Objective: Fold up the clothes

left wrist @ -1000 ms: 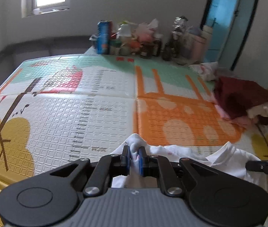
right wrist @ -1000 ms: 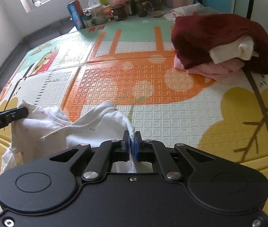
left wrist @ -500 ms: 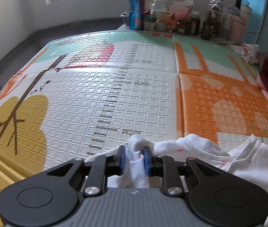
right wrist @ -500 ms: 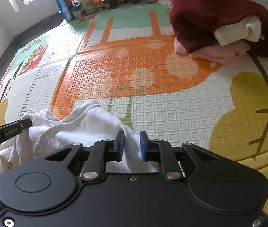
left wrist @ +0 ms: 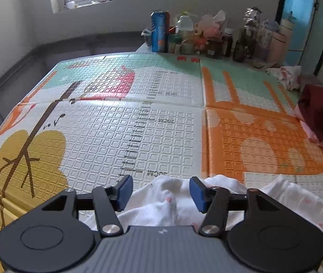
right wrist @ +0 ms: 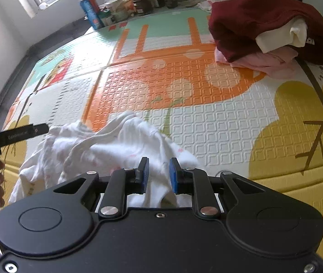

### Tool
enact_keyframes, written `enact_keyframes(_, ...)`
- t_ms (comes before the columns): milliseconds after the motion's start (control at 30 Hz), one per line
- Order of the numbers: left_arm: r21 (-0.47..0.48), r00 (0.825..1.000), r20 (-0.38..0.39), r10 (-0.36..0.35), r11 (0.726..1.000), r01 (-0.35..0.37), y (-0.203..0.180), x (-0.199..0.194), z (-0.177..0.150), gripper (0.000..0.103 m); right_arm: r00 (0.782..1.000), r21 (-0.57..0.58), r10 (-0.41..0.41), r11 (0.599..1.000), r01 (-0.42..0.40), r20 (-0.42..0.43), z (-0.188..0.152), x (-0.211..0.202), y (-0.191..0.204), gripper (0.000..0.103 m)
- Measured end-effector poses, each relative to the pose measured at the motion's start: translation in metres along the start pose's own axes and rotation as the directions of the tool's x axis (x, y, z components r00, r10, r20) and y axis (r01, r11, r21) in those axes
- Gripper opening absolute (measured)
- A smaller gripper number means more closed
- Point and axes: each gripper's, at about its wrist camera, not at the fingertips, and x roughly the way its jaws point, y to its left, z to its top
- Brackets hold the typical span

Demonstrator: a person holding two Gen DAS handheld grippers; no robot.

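A white baby garment with small pink prints [left wrist: 263, 195] [right wrist: 115, 141] lies crumpled on the play mat [left wrist: 115, 125] [right wrist: 218, 125], close in front of both grippers. My left gripper [left wrist: 160, 186] has its jaws opening wide; a bump of the cloth sits between the blue pads, which do not touch it. My right gripper [right wrist: 159, 170] is open by a narrower gap, with a fold of the cloth lying loose between its pads. In the right wrist view one finger of the left gripper [right wrist: 24, 132] shows at the left edge, with a hand behind it.
A pile of dark red, cream and pink clothes [right wrist: 263, 22] [left wrist: 320, 111] sits on the mat's far right. Cans, jars and bottles [left wrist: 195, 34] [right wrist: 127, 6] crowd the far edge. A white cloth [left wrist: 286, 75] lies near them. The mat's near yellow edge drops off.
Both grippers were shut on the white garment and have let go. The left jaws spread wide, the right ones a little. The cloth now lies slack on the mat.
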Motion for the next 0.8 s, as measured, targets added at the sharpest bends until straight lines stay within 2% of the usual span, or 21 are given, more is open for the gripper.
enact_keyframes(167,0.072,0.998,0.014,-0.055,0.996,0.053,-0.008,-0.023,-0.01,0.064,1.0,-0.013,0.016,1.0,-0.016,-0.022,-0.018,-0.01,0.004,0.019)
enact_keyframes(433,0.194,0.986,-0.043,-0.162,0.967,0.167,-0.025,-0.044,-0.044,0.064,0.997,-0.026,0.023,0.999,-0.025,-0.068,-0.048,-0.014,0.006,0.019)
enact_keyframes(633,0.275,0.976,-0.098,-0.196,0.937,0.216,-0.039,-0.053,-0.074,0.064,0.992,-0.007,0.018,1.0,-0.019,-0.122,-0.067,-0.008,0.001,0.019)
enact_keyframes(800,0.295,0.966,-0.151,-0.21,0.923,0.247,-0.046,-0.055,-0.097,0.064,0.986,0.007,0.027,1.0,-0.026,-0.162,-0.08,0.002,-0.002,0.019)
